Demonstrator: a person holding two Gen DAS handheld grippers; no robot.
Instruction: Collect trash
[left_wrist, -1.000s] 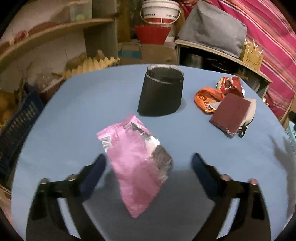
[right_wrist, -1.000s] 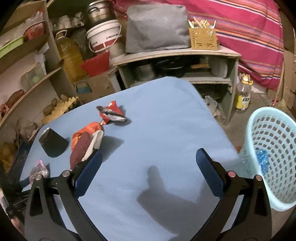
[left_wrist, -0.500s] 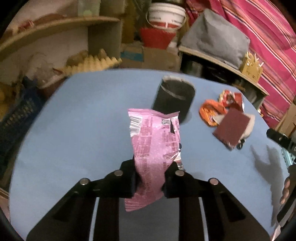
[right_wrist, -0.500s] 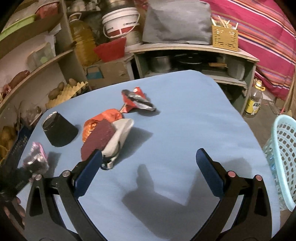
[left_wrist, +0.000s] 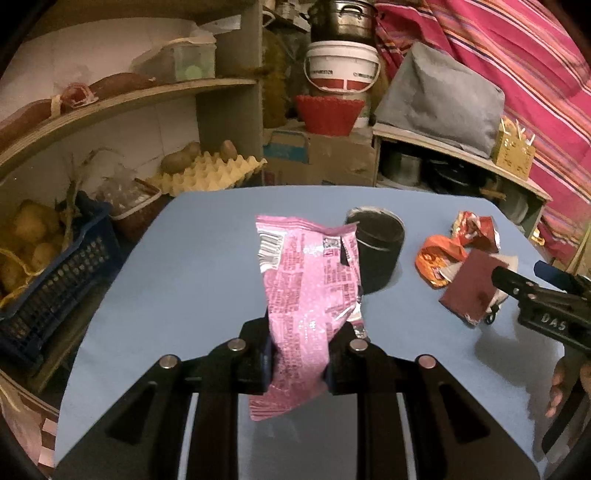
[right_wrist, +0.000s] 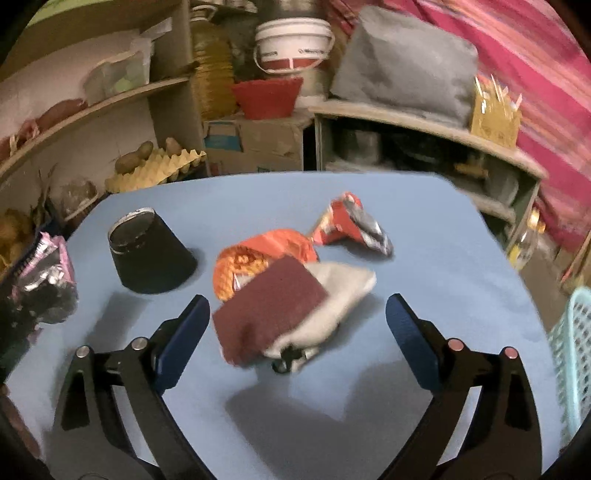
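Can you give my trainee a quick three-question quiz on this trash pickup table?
1. True or false: the left gripper is shut on the crinkled pink foil wrapper.
2. What lies between the right gripper's open jaws? A) upturned black cup B) maroon scouring pad C) red torn wrapper
3. Fill in: the pale blue plastic mesh basket stands off the blue table's ____ side in the right wrist view.

Key: 1 true; 2 B; 3 right.
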